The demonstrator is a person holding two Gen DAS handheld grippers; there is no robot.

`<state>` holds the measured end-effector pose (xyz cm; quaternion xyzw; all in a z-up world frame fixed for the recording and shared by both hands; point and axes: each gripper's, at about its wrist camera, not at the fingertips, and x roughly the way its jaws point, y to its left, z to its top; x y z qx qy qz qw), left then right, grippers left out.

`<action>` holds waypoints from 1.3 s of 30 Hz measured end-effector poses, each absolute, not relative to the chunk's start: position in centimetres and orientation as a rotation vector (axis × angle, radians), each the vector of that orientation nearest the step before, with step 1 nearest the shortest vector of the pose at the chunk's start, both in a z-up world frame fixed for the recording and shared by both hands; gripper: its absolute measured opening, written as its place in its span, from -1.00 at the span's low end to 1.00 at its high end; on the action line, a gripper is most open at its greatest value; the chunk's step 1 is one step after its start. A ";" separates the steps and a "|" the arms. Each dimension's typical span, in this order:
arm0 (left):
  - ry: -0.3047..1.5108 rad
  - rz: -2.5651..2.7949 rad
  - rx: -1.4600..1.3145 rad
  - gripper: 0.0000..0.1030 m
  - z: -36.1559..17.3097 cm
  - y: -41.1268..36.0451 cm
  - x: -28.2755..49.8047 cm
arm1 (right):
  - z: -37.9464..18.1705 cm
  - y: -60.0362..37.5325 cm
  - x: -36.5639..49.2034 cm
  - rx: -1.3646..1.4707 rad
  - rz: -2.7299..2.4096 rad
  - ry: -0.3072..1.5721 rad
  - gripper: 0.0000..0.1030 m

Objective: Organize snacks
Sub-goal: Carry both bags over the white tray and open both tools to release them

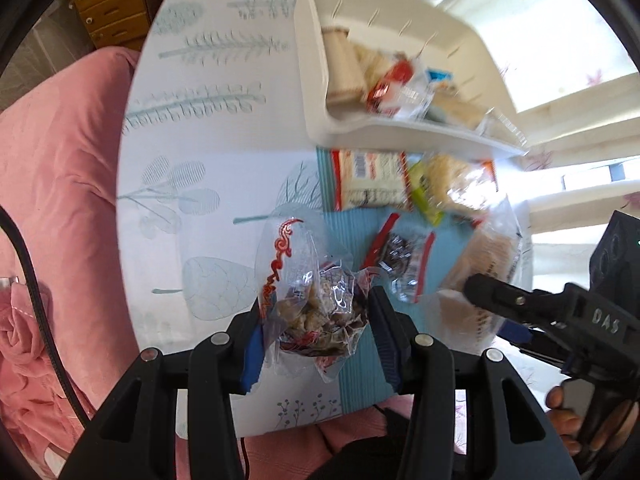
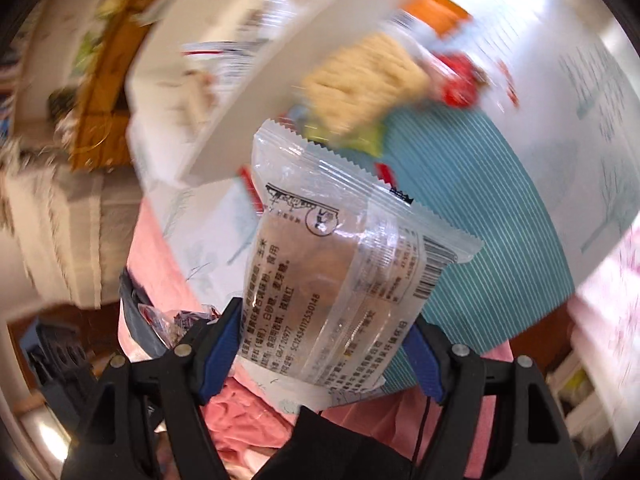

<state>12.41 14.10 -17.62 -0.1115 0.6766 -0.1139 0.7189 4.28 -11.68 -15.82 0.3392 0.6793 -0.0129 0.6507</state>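
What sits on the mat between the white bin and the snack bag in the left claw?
Left wrist view: a red-and-white packet and a noodle pack, below the white bin.

Two hand-held grippers show: the left hand-held gripper (image 1: pixel 316 322), low in the left wrist view, and the right hand-held gripper (image 2: pixel 326 344), low in the right wrist view. Each carries one clear snack packet: one packet with red print (image 1: pixel 316 312) and one packet with a barcode (image 2: pixel 340 280). One white bin (image 1: pixel 400 40) sits in the upper middle of the left wrist view; several snacks lie in it, too blurred to count. One blue striped mat (image 1: pixel 352 364) lies on the bench (image 1: pixel 200 120), with about four more packets on it. One pink blanket (image 1: pixel 52 200) fills the left edge.
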 end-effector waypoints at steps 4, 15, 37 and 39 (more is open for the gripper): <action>1.443 -0.262 -0.243 -0.12 -14.6 14.6 13.0 | -13.1 -11.0 5.7 0.687 0.056 1.473 0.46; 1.356 -0.203 -0.278 -0.12 -10.0 13.5 15.7 | -8.8 -11.2 9.4 0.528 0.231 1.338 0.47; 1.266 -0.128 -0.333 -0.11 -8.5 5.9 27.8 | -7.2 -16.1 22.7 0.285 0.351 1.231 0.50; 1.271 -0.115 -0.335 -0.10 -9.0 5.3 28.8 | -7.8 -17.0 23.8 0.285 0.344 1.239 0.50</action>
